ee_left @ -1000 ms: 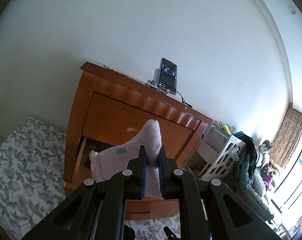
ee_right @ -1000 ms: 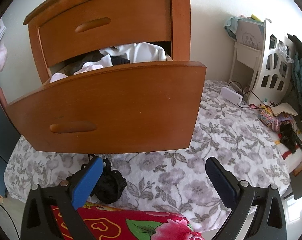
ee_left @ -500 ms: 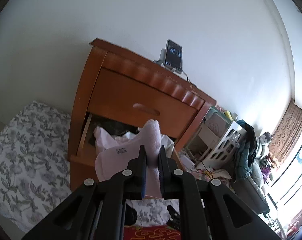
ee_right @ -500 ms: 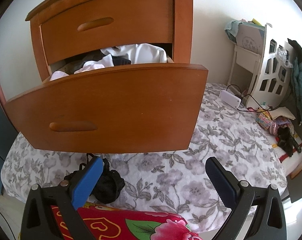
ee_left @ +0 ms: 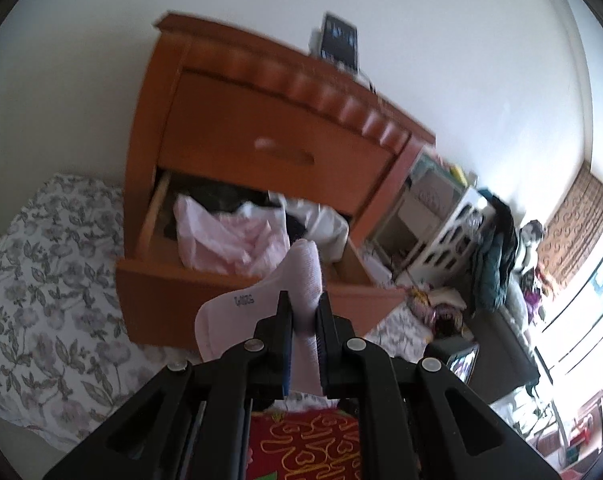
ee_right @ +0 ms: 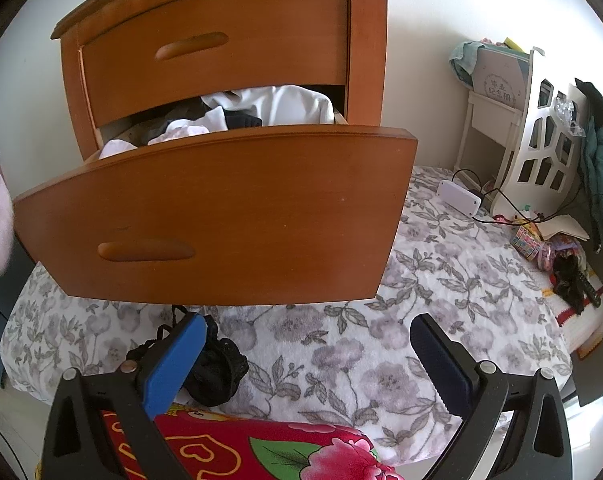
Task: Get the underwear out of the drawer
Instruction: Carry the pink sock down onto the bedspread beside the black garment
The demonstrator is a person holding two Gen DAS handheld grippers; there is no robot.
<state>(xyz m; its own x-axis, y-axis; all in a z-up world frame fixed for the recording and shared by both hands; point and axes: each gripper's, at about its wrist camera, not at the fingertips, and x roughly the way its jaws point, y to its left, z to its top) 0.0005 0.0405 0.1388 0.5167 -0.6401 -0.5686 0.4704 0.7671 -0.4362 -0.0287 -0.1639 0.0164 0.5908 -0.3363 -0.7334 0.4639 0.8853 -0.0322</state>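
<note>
Lowered since a second ago: left gripper point(ee_left: 303, 312), clamped on pink garment point(ee_left: 297, 280), clear of open drawer point(ee_right: 221, 216), likely for setting down. Right gripper point(ee_right: 305, 364): jaws apart, empty, above black underwear point(ee_right: 217, 376) on floral bedspread point(ee_right: 421, 280).

Pale pink garment point(ee_left: 261, 312) pinched aloft, lower drawer point(ee_right: 221, 216) open, clothes-filled

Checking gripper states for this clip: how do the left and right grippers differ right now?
The left gripper has its jaws nearly closed, while the right gripper stands wide open. The left one clamps a pale pink garment; the right one holds nothing. The left one sits in front of the open drawer; the right one hangs over the floral bedspread, a black garment lying by one of its fingers. Both have black frames with blue pads.
</note>
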